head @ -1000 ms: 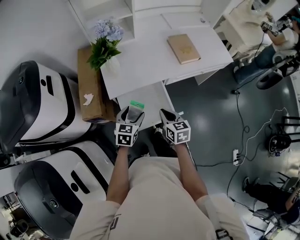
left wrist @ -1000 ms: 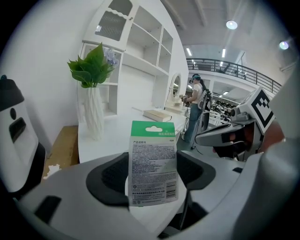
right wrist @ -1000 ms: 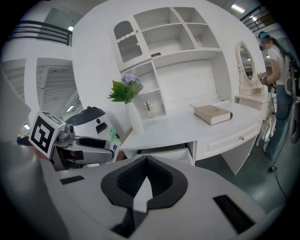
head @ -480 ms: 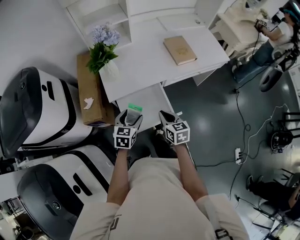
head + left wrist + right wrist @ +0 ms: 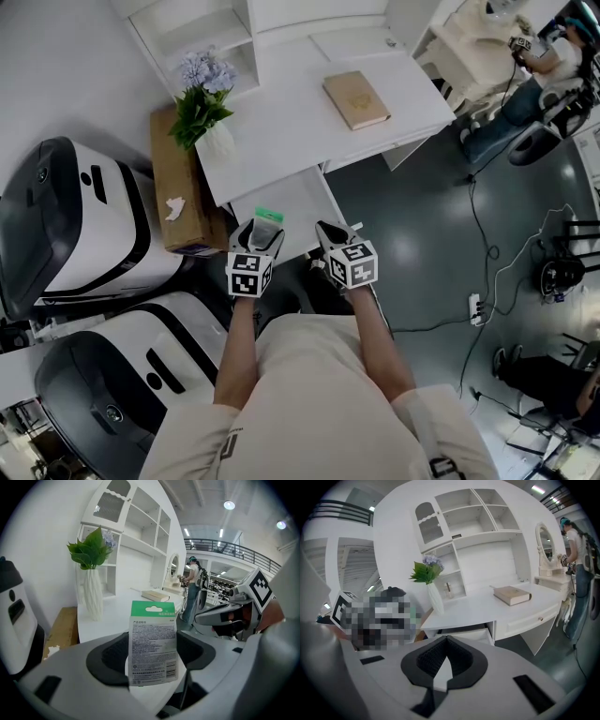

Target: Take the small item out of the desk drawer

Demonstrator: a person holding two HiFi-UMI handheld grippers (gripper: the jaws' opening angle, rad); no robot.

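Vase [image 5: 217, 142] of greenery stands at the counter's [image 5: 300, 131] left edge. Left hand-held gripper [image 5: 266, 232] clamps a small packet [image 5: 153, 644] by its side edges. The card is upright over the open drawer [image 5: 298, 199] at the counter's front edge. It is probably clear of the drawer, though the steep head view leaves height unsure.

Head view gives only the packet's green top; left gripper view shows its printed back.

Right hand-held gripper [image 5: 332, 240] sits just beside, jaws pressed together, empty. Its view shows the drawer front standing out beneath the counter. Book [image 5: 355, 98] lies near the counter's right corner.

Both forearms [image 5: 240, 347] reach forward, parallel.
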